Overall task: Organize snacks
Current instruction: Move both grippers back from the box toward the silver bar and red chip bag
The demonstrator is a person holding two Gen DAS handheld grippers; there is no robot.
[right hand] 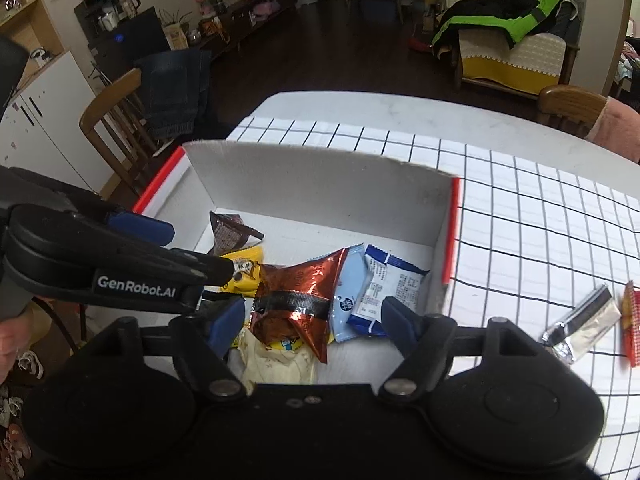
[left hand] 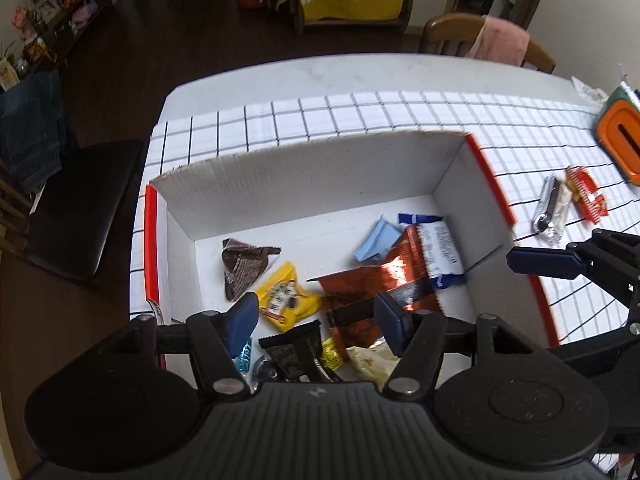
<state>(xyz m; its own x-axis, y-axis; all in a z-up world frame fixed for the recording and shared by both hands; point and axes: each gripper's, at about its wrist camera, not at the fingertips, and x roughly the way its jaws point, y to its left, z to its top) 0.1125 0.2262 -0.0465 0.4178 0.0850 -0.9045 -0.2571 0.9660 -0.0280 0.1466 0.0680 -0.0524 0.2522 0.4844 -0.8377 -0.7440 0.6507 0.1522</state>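
Observation:
A white cardboard box with red edges point(left hand: 304, 184) point(right hand: 320, 188) sits on the checked tablecloth and holds several snack packs. Among them are a copper foil bag point(left hand: 384, 280) point(right hand: 304, 292), a yellow pack point(left hand: 286, 300), a dark brown triangular pack point(left hand: 244, 266) point(right hand: 228, 232), a light blue pack point(left hand: 378, 240) point(right hand: 348, 300) and a blue-and-white pack point(left hand: 440, 248) point(right hand: 388, 284). My left gripper point(left hand: 316, 316) is open and empty above the box's near end. My right gripper point(right hand: 312, 320) is open and empty above the box. A silver pack point(left hand: 552, 208) point(right hand: 580, 324) and a red pack point(left hand: 586, 194) point(right hand: 632, 320) lie on the cloth to the right of the box.
An orange and green container point(left hand: 620, 140) stands at the far right of the table. Wooden chairs point(left hand: 480, 40) point(right hand: 116, 120) stand around the table. The table's left edge point(left hand: 160, 120) drops to dark floor. The left gripper's body point(right hand: 100, 264) crosses the right wrist view.

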